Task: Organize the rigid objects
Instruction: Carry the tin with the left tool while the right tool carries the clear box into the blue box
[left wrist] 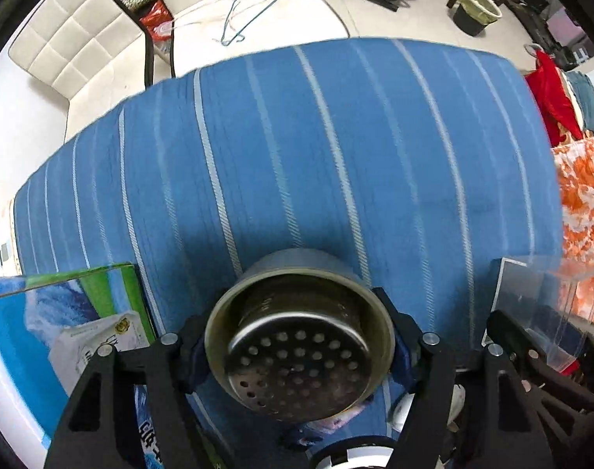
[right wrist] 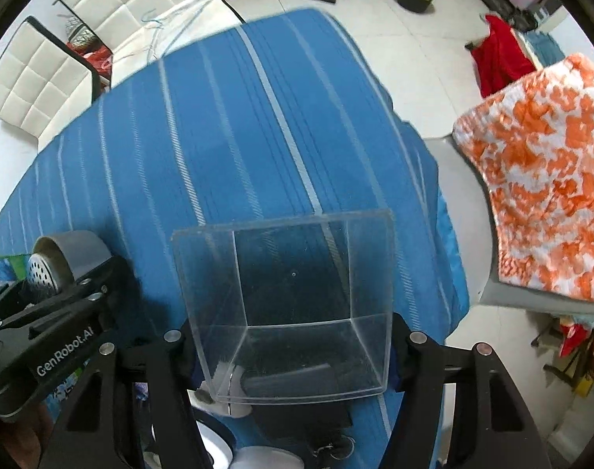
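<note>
**Both claws loaded over the striped bench**

While both hands are up over the bench (left wrist: 336, 148) with its blue striped cloth, each claw is carrying something. The left claw (left wrist: 298, 346) is clamped on a metal cup (left wrist: 297, 351), fingers (left wrist: 402, 336) against its grey outer wall on both sides; the cup is tipped toward the camera, with a perforated metal strainer sitting inside it. The right claw (right wrist: 293, 355) is pinching a clear plastic box (right wrist: 293, 305) by its two side walls, open end facing away, held above the cloth. From the right camera, the left claw and cup (right wrist: 58, 262) sit just beside the box. A blue and green carton (left wrist: 62, 312) lies at the near left edge. Off to the right, an orange-and-white cloth (right wrist: 543, 187) is draped over a chair.
</note>
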A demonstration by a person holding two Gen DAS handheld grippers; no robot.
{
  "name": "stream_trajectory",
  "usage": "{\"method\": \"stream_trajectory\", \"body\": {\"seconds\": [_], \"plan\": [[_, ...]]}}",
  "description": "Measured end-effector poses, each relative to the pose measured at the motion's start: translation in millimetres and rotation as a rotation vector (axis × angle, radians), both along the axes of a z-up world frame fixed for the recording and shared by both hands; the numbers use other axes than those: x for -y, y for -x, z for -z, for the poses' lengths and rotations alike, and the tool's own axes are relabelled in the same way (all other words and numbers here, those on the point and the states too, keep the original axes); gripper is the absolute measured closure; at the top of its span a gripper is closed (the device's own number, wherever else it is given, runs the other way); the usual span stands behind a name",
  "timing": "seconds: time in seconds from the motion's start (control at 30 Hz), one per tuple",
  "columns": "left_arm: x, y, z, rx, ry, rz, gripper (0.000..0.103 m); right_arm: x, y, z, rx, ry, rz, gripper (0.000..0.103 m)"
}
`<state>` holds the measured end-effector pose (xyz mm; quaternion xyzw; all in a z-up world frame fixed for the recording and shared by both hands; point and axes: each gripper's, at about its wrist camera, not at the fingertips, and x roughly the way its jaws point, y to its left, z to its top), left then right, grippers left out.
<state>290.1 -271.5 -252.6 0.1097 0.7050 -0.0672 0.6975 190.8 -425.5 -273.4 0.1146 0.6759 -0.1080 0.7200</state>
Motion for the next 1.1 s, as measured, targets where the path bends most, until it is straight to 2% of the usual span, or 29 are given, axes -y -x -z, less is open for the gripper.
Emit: {"method": "stream_trajectory", "body": {"seconds": [0.23,0.4,0.5,0.6,0.7,0.8,0.9,1.1], "plan": [[-0.4,21.7,-47.9,0.067,0.055,0.011,0.034,-0.7,14.5,-39.4,0.064,-0.031,0.004,0.036],[-17.2,47.3,-98.1,0.111,0.165,-0.012,0.034,-24.5,33.9,-81.9,0.143,-0.069,-0.011,0.036],[-46.0,62.1,-134.2,0.148,0.234,-0.048,0.034,-54.4,46.3,-108.5,0.193,-0.096,-0.043,0.036],[-93.0,67.3,-168.6,0.184,0.292,-0.089,0.034,-91.2,55.7,-134.6,0.240,-0.136,-0.076,0.036],[-150.0,59.7,-182.9,0.202,0.312,-0.116,0.034,-140.7,57.7,-152.4,0.269,-0.160,-0.120,0.036],[-199.3,63.2,-190.2,0.216,0.291,-0.134,0.034,-197.7,48.7,-153.7,0.265,-0.185,-0.155,0.036],[-252.5,63.2,-181.8,0.212,0.253,-0.167,0.034,-251.9,31.0,-142.2,0.240,-0.183,-0.189,0.036],[-334.8,50.9,-127.2,0.146,0.210,-0.264,0.034,-336.0,-4.5,-85.0,0.139,-0.138,-0.237,0.036]]}}
